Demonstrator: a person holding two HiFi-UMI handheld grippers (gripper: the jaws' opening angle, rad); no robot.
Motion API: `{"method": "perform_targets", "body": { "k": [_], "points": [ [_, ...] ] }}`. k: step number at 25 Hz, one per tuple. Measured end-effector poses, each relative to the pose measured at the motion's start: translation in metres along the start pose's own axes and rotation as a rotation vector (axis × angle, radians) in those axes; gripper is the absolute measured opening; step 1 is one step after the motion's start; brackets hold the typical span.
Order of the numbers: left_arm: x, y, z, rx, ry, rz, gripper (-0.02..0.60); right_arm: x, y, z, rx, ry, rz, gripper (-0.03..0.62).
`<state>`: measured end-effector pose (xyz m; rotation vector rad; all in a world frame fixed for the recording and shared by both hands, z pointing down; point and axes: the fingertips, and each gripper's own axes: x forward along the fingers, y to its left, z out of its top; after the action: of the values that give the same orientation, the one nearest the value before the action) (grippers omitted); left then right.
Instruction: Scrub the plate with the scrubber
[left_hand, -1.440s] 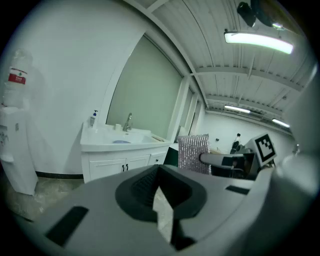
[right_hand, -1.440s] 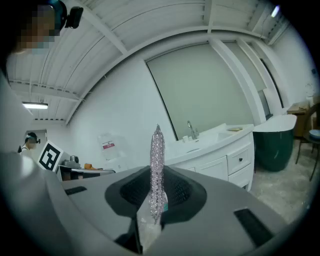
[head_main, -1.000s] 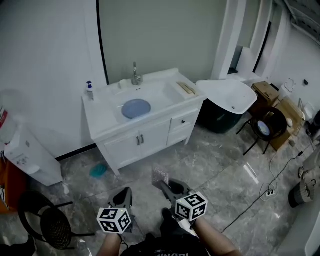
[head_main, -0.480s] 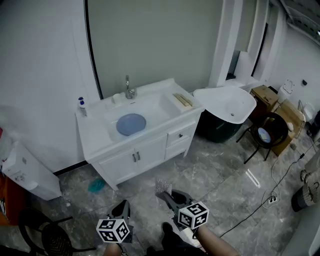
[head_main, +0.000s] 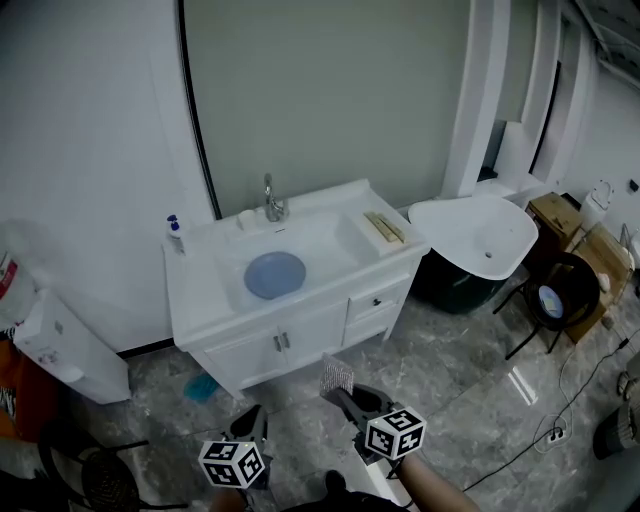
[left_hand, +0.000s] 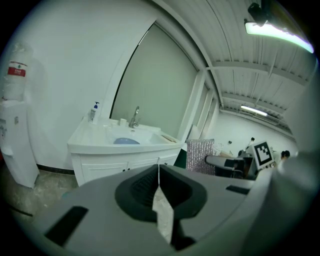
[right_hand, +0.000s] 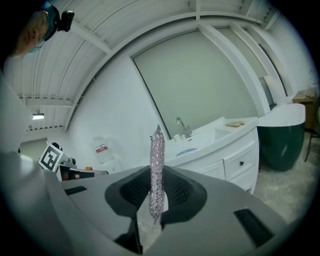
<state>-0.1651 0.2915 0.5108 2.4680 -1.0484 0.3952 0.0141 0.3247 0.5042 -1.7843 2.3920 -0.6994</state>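
White from counter to doors, the vanity cabinet (head_main: 300, 335) stands against the wall ahead of you. Left of it is a water dispenser (head_main: 55, 345). On the vanity's left rear corner sits a soap pump bottle (head_main: 176, 233) with a blue top, and a chrome faucet (head_main: 270, 201) rises behind the basin. The blue plate (head_main: 275, 274) lies flat in the bottom of that basin, with nothing resting on it. On the vanity's right end lies a small pale wooden item (head_main: 385, 227); I cannot tell what it is. Right of the vanity, a white tub (head_main: 470, 225) sits on a dark green base.

Both of your grippers are out in front of the vanity, well apart from it, over the grey marble floor (head_main: 440, 340). Your left gripper (head_main: 252, 418) has its jaws pressed fully together with nothing between them. Your right gripper (head_main: 342, 395) is clamped on the silvery mesh scrubber (head_main: 336, 374), which stands upright out of the jaw tips, gripped by its lower part. The scrubber is well apart from the plate.
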Motion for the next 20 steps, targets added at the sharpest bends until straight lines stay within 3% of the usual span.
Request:
{"method": "perform_targets", "body": {
  "k": [5, 9, 20],
  "points": [
    [0.014, 0.005, 0.018, 0.024, -0.020, 0.052, 0.018, 0.019, -0.013, 0.017, -0.025, 0.011, 0.064, 0.077],
    [0.019, 0.014, 0.023, -0.007, -0.040, 0.105, 0.018, 0.033, -0.023, 0.021, -0.027, 0.037, 0.105, 0.077],
    [0.039, 0.045, 0.026, -0.068, -0.030, 0.165, 0.018, 0.068, -0.044, 0.020, 0.002, 0.072, 0.122, 0.077]
  ]
}}
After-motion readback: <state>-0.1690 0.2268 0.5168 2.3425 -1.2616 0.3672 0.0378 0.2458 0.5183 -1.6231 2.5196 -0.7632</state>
